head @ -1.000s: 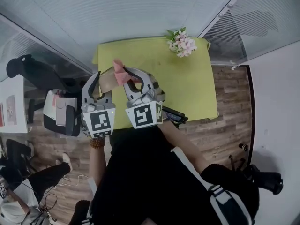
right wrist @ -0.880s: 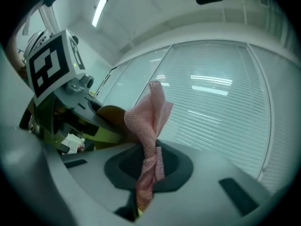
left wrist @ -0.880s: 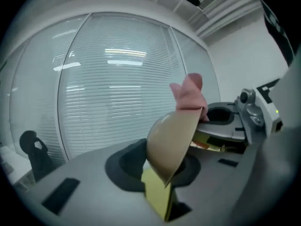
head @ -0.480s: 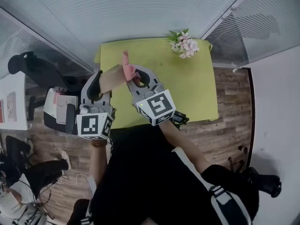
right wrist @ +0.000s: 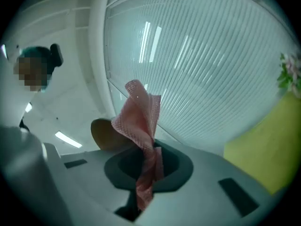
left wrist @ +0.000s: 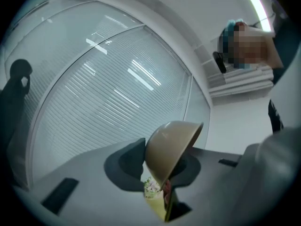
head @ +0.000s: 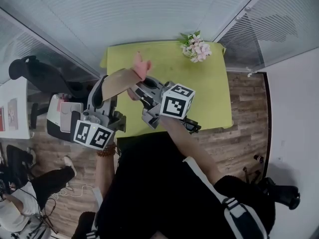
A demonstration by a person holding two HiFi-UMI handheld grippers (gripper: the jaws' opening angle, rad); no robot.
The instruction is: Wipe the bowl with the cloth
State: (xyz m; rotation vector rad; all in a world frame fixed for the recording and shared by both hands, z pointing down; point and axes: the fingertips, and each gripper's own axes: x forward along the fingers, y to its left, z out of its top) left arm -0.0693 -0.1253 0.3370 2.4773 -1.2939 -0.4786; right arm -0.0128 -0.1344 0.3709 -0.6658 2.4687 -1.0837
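Both grippers have rolled over since a second ago, so their marker cubes now face sideways, and the bowl and cloth sit a bit higher. Closest is the person in black clothes. Next comes the left gripper. Its jaws have just been closing a little, and they pinch the rim of the brown bowl, with only a small gap between them. The bowl is up in the air, tipped on its side (its round bottom faces the left gripper's camera). The right gripper is just beside it. Its jaws are pressed tight on the pink cloth, which sticks up in a floppy point. The cloth is right next to the bowl, but I cannot tell if they touch. Under them is the green table. At its far corner are pink and white flowers. Behind the table are white blinds.
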